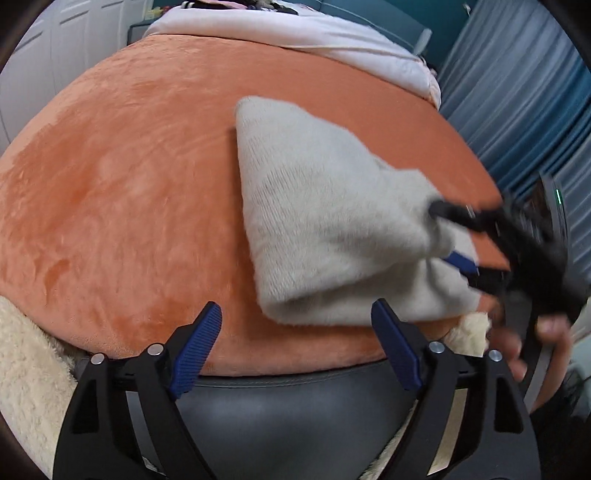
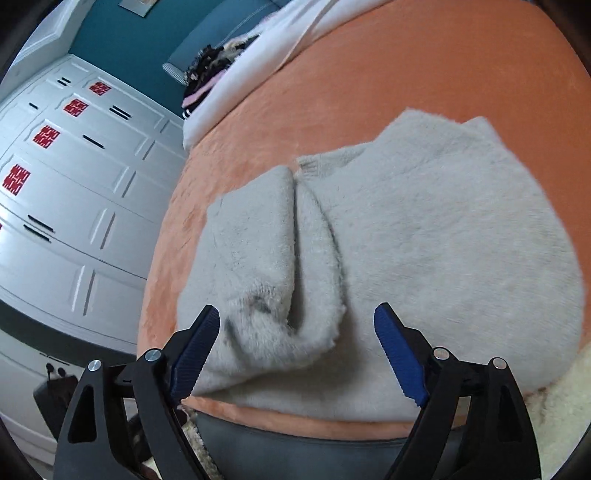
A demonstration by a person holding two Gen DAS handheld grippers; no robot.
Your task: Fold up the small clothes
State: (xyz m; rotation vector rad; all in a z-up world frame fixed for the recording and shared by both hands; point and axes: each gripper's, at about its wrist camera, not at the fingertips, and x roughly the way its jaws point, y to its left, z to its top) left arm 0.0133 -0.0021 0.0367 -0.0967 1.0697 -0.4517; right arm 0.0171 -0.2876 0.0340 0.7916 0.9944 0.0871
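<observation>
A small fuzzy pale grey garment (image 1: 314, 229) lies partly folded on the orange plush bed cover (image 1: 129, 184). My left gripper (image 1: 297, 332) is open and empty, at the near edge of the bed, just short of the garment's near fold. My right gripper (image 2: 295, 339) is open, its jaws spread on either side of a folded sleeve (image 2: 266, 280) lying across the garment (image 2: 443, 240). The right gripper also shows in the left wrist view (image 1: 447, 236), over the garment's right side, blurred by motion.
A white sheet (image 1: 295, 29) and a dark bundle of clothes (image 2: 210, 74) lie at the far end of the bed. White wardrobe doors (image 2: 74, 184) stand to one side, blue curtains (image 1: 517, 92) to the other. A cream fluffy blanket (image 1: 26, 369) lies at the near edge.
</observation>
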